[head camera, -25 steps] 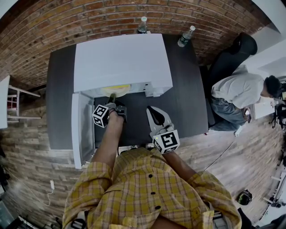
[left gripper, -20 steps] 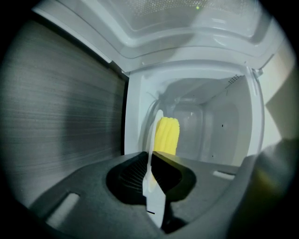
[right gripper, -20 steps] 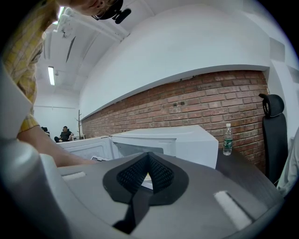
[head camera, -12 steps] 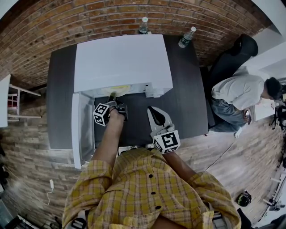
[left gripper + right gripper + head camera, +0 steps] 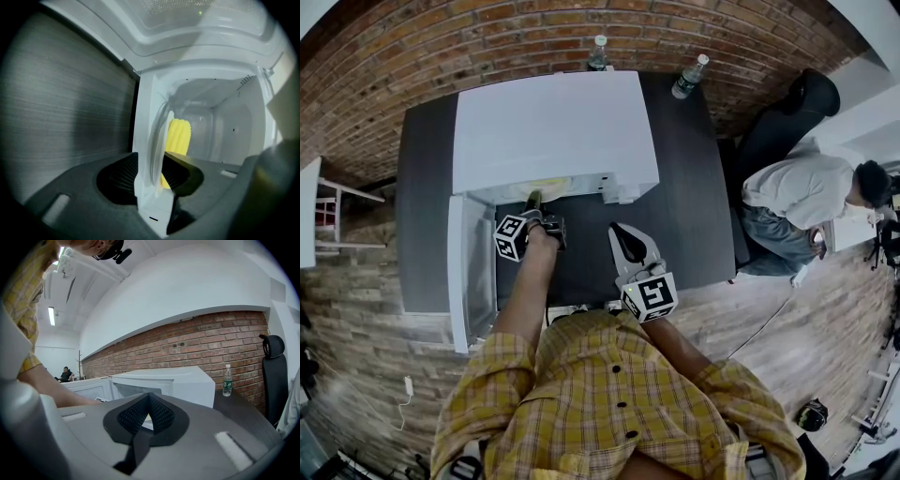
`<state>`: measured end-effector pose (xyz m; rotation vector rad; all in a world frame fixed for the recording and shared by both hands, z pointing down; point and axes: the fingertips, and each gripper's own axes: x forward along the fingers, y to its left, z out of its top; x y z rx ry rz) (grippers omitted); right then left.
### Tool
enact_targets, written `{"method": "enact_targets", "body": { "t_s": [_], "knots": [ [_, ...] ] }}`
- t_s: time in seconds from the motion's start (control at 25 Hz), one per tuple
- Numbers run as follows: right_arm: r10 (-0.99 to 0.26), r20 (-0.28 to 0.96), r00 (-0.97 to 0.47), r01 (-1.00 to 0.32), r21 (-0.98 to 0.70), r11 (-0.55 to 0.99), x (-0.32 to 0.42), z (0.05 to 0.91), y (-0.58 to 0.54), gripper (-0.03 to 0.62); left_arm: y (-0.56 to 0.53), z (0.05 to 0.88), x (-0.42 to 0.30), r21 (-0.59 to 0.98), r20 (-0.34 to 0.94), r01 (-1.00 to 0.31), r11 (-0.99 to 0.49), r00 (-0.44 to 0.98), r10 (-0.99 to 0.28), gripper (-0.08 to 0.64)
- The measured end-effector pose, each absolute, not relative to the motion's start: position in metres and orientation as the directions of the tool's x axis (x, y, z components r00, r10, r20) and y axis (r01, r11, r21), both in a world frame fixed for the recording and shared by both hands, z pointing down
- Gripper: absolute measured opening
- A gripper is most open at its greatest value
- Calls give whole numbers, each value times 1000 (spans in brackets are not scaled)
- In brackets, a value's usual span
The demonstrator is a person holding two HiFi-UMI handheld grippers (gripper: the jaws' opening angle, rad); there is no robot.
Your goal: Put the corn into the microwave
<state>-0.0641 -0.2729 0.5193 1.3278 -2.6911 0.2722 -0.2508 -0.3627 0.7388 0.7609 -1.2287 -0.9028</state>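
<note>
My left gripper (image 5: 155,174), out ahead on a bare forearm (image 5: 525,291) and tipped slightly down, has just been opening its jaws astride a plate (image 5: 158,140) rim, while my right gripper (image 5: 149,412) sits nearer me, jaws together, empty.

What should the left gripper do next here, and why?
Probably draw the left gripper straight back out. Its jaws have just been opening, and the corn lies on the glass plate inside the microwave, its near end between the jaws but ungripped. The door is open.
</note>
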Motion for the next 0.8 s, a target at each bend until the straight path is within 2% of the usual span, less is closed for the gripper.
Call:
{"method": "enact_targets", "body": {
  "t_s": [0.24,0.8],
  "knots": [
    [-776,191,-601,-798,-103,593,-60,517,-272,0,-366,743,-249,871,450,171,461,101,-888,183],
    [-774,181,-607,-794,-99,600,-56,511,-265,0,-362,720,-243,906,378,156,393,117,-918,183]
  ]
}}
